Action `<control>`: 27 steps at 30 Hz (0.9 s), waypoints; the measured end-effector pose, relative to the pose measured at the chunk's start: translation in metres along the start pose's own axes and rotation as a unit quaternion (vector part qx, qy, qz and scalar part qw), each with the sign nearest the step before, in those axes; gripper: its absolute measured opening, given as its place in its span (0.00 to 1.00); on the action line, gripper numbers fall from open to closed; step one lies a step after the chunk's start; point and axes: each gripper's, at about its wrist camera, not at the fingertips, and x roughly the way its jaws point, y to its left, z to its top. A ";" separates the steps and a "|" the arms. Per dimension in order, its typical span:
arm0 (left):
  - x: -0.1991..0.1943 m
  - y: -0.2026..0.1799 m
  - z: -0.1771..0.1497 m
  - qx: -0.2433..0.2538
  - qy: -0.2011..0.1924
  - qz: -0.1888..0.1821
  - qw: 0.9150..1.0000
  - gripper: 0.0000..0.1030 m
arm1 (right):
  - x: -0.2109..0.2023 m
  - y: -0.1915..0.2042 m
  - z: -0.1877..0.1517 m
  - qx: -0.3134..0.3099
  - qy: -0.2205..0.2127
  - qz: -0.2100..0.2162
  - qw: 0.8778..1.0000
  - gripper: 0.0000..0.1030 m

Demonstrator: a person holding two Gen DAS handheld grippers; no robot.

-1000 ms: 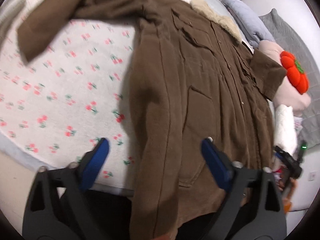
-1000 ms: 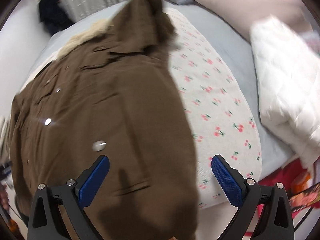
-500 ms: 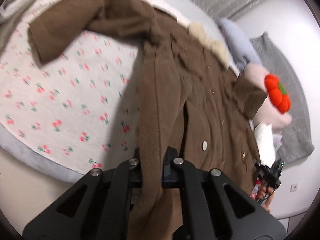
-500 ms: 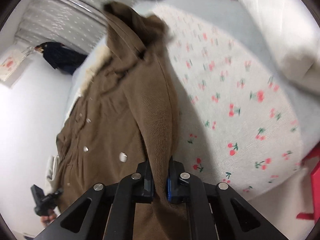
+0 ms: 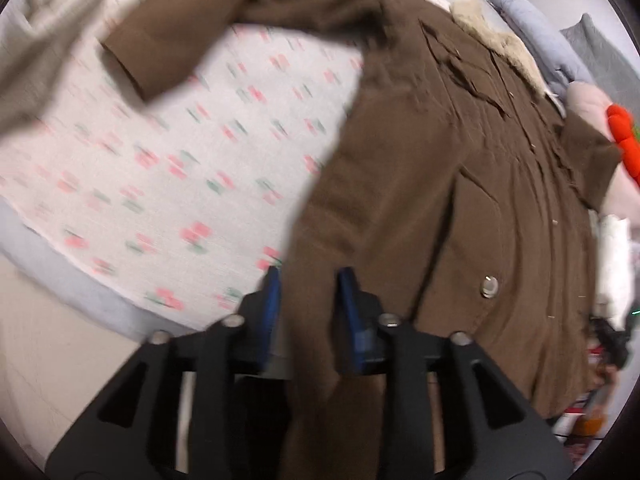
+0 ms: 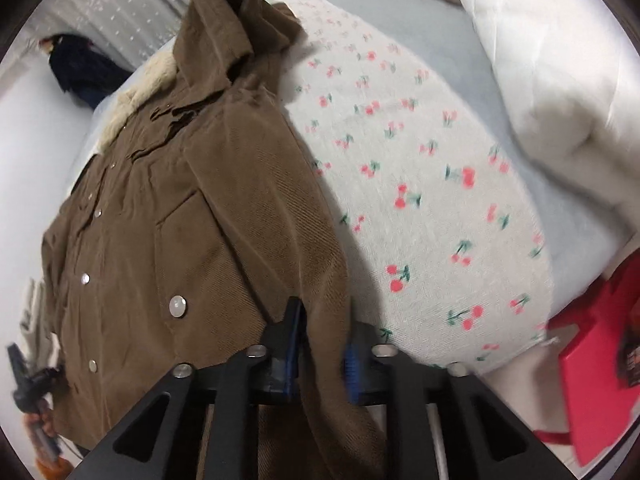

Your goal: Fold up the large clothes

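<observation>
A large brown corduroy jacket with a cream fleece collar lies spread on a cherry-print bed cover, one sleeve flung out to the left. My left gripper straddles the jacket's lower left edge; its jaws are opening, and the fabric hangs between the blue pads without being pinched. In the right wrist view the jacket runs up to the left. My right gripper straddles its lower right edge, jaws also opening, with a fold of cloth loose between the pads.
The bed cover ends close in front of both grippers. A white quilt is piled at the right, a red bin stands below it. An orange plush and pillows lie beyond the jacket.
A second ago both grippers stood wide over the hem. Half a second ago both were clamped on the jacket's edges. Now the pads have parted again, with cloth still between them.
</observation>
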 end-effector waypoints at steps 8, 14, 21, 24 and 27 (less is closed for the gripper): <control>-0.049 0.040 0.039 -0.024 -0.126 0.072 0.989 0.81 | -0.041 0.027 0.029 -0.047 -0.075 -0.014 0.996 0.73; -0.025 0.110 0.067 -0.089 -0.136 0.069 0.984 0.81 | -0.033 0.073 0.036 -0.076 -0.073 0.021 0.994 0.77; 0.009 0.169 0.105 -0.136 -0.169 0.083 0.973 0.81 | -0.014 0.125 0.036 -0.118 -0.057 0.030 0.991 0.77; 0.028 0.181 0.117 -0.145 -0.171 0.074 0.972 0.80 | -0.003 0.143 0.037 -0.130 -0.049 0.035 0.990 0.77; 0.041 0.190 0.126 -0.167 -0.190 0.058 0.966 0.56 | 0.009 0.163 0.038 -0.144 -0.038 0.038 0.988 0.77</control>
